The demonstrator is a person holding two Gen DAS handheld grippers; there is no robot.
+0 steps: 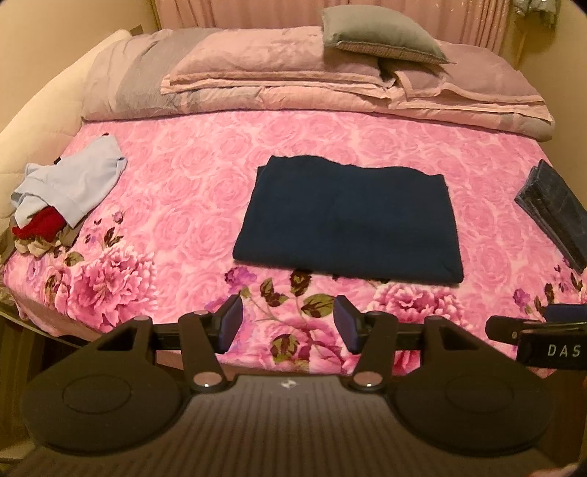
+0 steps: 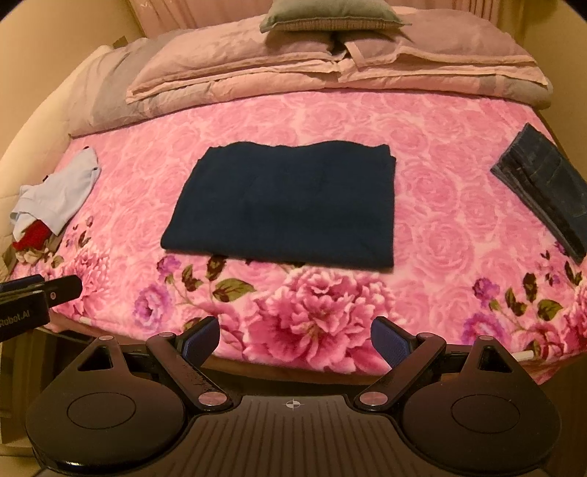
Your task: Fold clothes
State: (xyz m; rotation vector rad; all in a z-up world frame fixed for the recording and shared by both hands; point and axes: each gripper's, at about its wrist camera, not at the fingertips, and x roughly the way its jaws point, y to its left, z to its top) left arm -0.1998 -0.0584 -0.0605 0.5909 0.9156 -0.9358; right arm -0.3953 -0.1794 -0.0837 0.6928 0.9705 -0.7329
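A dark navy garment (image 1: 348, 220) (image 2: 286, 203) lies folded into a flat rectangle in the middle of the pink floral blanket (image 1: 190, 190) (image 2: 440, 205). My left gripper (image 1: 288, 324) hovers open above the bed's near edge, short of the garment, with nothing between its blue pads. My right gripper (image 2: 295, 341) is also open and empty, just off the near edge, below the garment. A crumpled light blue garment (image 1: 73, 183) (image 2: 58, 198) lies at the far left over a red piece (image 1: 38, 225) (image 2: 31, 236). Folded dark jeans (image 1: 557, 209) (image 2: 543, 187) rest at the right edge.
Folded pink and grey bedding (image 1: 293, 84) (image 2: 293, 69) with a grey cushion (image 1: 378, 36) (image 2: 326, 14) fills the head of the bed. A cream padded side (image 1: 40, 110) borders the left. The other gripper's tip shows at the right (image 1: 535, 330) and at the left (image 2: 40, 293).
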